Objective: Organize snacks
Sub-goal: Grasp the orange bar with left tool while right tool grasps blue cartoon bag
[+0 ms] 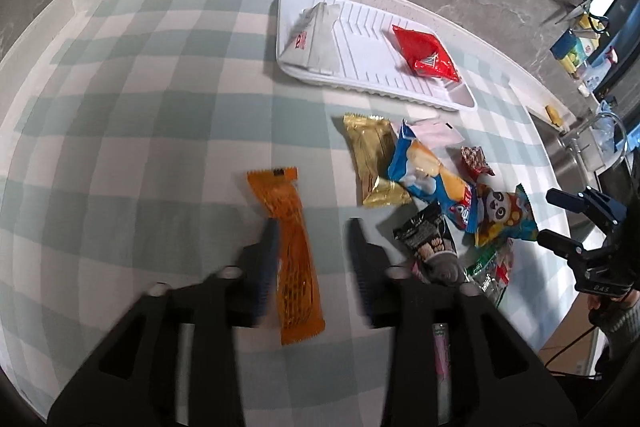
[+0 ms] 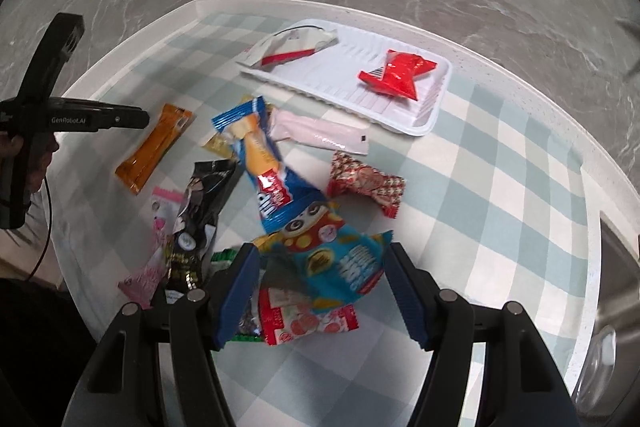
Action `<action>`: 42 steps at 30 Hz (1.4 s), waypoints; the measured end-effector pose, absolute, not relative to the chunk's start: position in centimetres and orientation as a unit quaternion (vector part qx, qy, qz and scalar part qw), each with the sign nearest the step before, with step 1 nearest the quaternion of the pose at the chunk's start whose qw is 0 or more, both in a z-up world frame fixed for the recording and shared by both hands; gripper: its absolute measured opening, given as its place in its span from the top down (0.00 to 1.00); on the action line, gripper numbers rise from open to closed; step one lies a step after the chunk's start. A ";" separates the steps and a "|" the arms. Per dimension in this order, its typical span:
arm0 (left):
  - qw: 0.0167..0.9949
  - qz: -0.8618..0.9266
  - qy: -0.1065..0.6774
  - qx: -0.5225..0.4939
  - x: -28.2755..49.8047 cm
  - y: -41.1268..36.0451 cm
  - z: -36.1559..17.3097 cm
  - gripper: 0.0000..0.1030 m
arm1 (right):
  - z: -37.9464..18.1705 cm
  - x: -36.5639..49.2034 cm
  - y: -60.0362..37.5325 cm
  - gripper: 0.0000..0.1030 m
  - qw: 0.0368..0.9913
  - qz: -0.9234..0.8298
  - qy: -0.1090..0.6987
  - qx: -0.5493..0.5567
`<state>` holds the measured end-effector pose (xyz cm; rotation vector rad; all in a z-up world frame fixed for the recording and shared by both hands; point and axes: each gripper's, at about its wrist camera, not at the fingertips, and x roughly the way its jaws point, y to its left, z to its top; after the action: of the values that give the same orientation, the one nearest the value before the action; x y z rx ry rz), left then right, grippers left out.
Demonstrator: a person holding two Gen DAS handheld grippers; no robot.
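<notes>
Orange and crinkled, the long foil snack bar wrapper (image 1: 296, 259) lies flat on the checked worktop (image 1: 140, 107) directly under the left gripper (image 1: 312, 239). Its long axis runs along the gripper's pointing line, so the two fingers stand to either side of its width. The left finger (image 1: 266, 251) sits at the wrapper's edge, whether touching I cannot tell through the blur, while the other stands well clear across bare cloth; the jaws are apart and clamp nothing.

The white ribbed plastic tray (image 1: 400, 83) lies ahead of this gripper and off to its right, beyond the heap of mixed packets. It already carries a red foil packet (image 1: 424, 55) and a white-and-silver pouch (image 1: 316, 39).

The right gripper (image 2: 320, 267) is also apart. A teal panda-print snack bag (image 2: 340, 263) lies between its fingers, but the pads do not appear to press it. From here the tray (image 2: 424, 115) lies ahead and a little to the right.

For the orange bar the left hand is plainly the nearer one; in the right wrist view the bar (image 2: 154, 151) sits far off to the left, just beside the left gripper's tip (image 2: 132, 119). I judge that closing across the short width suits the bar, since its length already lines up with the fingers.
</notes>
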<state>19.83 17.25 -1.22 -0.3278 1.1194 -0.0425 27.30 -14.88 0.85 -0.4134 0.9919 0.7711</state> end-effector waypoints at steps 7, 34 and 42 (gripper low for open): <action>0.835 -0.018 0.527 -0.154 19.4 17.3 -1.6 0.42 | 0.8 26.3 -14.8 0.34 0.790 0.360 0.448 -0.216; 0.818 -0.026 0.558 -0.140 21.6 16.3 -5.2 0.42 | -3.8 26.1 -10.1 0.34 0.711 0.374 0.384 -0.454; 0.810 -0.017 0.570 -0.136 22.1 16.0 -6.3 0.42 | -5.3 26.7 -9.3 0.39 0.687 0.391 0.402 -0.462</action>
<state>22.07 16.04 -6.30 -0.2906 1.2177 -0.0366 26.71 -9.32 -5.32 -1.0347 0.9003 0.8753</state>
